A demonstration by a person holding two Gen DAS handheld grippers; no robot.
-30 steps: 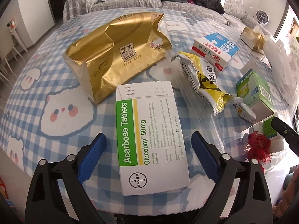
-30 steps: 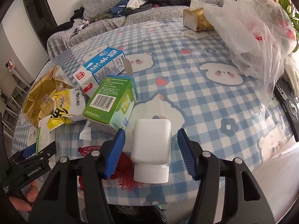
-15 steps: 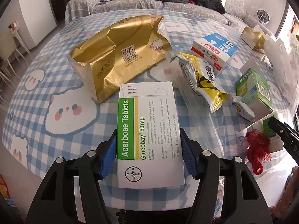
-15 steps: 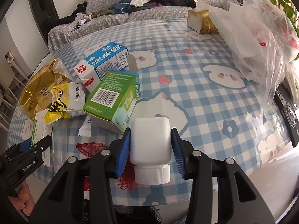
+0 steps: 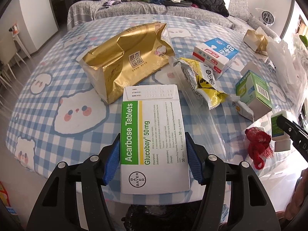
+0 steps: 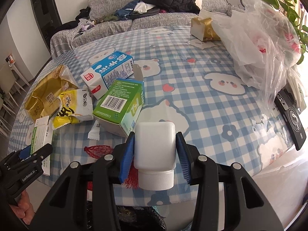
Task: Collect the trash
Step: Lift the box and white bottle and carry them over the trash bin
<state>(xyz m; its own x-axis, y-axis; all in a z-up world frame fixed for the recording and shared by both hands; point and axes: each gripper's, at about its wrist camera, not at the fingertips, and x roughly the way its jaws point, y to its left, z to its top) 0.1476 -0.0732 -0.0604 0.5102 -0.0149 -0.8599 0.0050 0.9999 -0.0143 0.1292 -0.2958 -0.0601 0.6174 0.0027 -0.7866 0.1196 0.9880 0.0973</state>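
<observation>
A round table (image 6: 202, 88) in a blue-and-white checked cloth with bear faces fills both views, a grey sofa (image 6: 154, 17) heaped with clothes behind it. A big clear plastic bag (image 6: 259, 38) slumps at the table's right side, with a gold tissue box (image 6: 204, 28) just beside it. On the left lies a crumpled gold bag (image 5: 127, 61), then a blue-and-white milk carton (image 5: 217, 54) with a green box (image 6: 121, 107) leaning against it, and a yellow snack wrapper (image 5: 204, 80) between the gold bag and the carton. The left gripper (image 5: 153, 159) has both blue pads pressed flat on the long sides of the white-and-green tablet box (image 5: 152, 134), which juts over the table's near edge. The right gripper (image 6: 155, 154) is clamped on the white plastic bottle (image 6: 155, 146), cap toward the camera, at the near edge just in front of the green box. A red mesh net (image 5: 259, 142) lies beside the bottle, and a small white sachet (image 6: 94, 132) sits near the green box
</observation>
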